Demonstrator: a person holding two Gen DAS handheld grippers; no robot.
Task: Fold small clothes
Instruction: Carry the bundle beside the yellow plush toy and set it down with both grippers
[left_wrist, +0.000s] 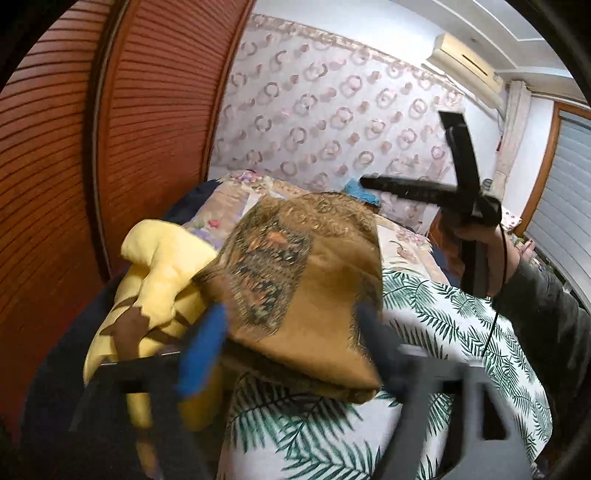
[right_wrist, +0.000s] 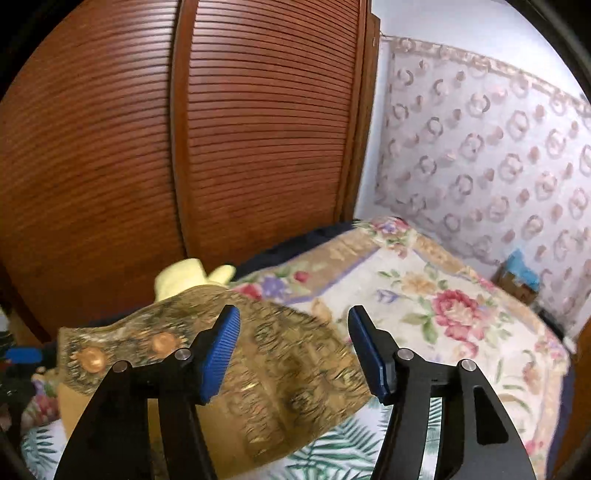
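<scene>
A folded brown garment with a dark ornate print (left_wrist: 303, 295) lies on a palm-leaf cloth (left_wrist: 443, 325), against a yellow garment (left_wrist: 162, 266). My left gripper (left_wrist: 291, 339) is blurred, its blue-padded fingers spread wide on either side of the brown garment's near edge, holding nothing. In the left wrist view my right gripper (left_wrist: 424, 155) is raised to the right above the bed. In the right wrist view my right gripper (right_wrist: 295, 350) is open and empty, above and apart from the brown garment (right_wrist: 258, 369); the yellow garment (right_wrist: 188, 277) peeks out behind.
A floral quilt (right_wrist: 443, 302) covers the bed beyond the palm-leaf cloth (right_wrist: 332, 454). A reddish slatted wardrobe (right_wrist: 221, 129) stands close on the left. A patterned curtain (left_wrist: 332, 122) hangs on the back wall. A blue-topped box (right_wrist: 521, 277) sits at the far bedside.
</scene>
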